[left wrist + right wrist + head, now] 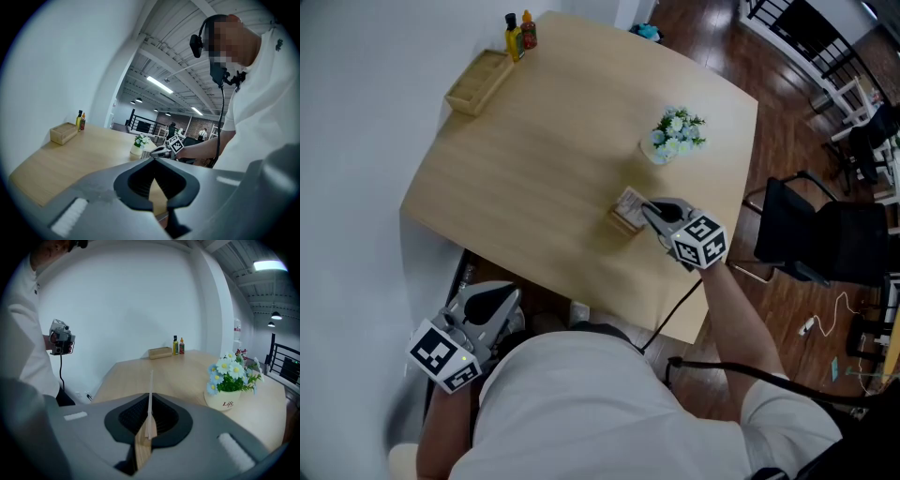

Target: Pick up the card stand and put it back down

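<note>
R gripper [652, 212] is clamping the stand [627, 212] by its thin edge: light, stiff wood, probably slippery. L gripper [153, 159] is idling closed, empty.

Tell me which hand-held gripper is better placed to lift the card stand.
The right hand-held gripper is shut on the card stand over the table; the left hand-held gripper sits off the table's near edge, empty.

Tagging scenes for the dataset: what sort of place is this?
Probably a cafe or restaurant dining area in an industrial-style hall. Cues: a wooden table laid with a flower pot, condiment bottles and a card stand; a black chair alongside; strip lights under an exposed ceiling.
</note>
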Demonstrator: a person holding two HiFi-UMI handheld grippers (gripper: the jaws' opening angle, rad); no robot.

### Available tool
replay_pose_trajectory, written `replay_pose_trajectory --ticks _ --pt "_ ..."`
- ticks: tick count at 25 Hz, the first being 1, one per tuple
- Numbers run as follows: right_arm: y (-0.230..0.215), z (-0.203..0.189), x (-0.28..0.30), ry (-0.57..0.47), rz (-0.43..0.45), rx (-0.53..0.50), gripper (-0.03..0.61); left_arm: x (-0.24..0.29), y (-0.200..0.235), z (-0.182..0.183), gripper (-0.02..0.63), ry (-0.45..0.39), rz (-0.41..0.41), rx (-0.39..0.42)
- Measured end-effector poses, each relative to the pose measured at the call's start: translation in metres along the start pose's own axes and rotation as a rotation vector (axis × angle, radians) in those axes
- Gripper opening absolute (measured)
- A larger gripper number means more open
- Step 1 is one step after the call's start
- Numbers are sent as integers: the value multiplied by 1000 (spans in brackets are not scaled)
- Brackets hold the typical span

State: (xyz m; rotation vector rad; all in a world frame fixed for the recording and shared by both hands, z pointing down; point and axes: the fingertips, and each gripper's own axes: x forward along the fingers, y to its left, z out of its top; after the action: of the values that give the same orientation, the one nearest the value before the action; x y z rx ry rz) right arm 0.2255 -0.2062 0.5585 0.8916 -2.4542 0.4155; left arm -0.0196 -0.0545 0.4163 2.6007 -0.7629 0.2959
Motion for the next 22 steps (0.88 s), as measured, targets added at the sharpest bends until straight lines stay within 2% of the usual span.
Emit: replay_pose_trajectory --ticks 14,22 --pt "8 35 -29 -21 -66 -60 20 -7 13 6 3 5 -63 26" --pt "38 67 -51 -51 -114 -76 20 -23 32 15 3 -16 -91 64"
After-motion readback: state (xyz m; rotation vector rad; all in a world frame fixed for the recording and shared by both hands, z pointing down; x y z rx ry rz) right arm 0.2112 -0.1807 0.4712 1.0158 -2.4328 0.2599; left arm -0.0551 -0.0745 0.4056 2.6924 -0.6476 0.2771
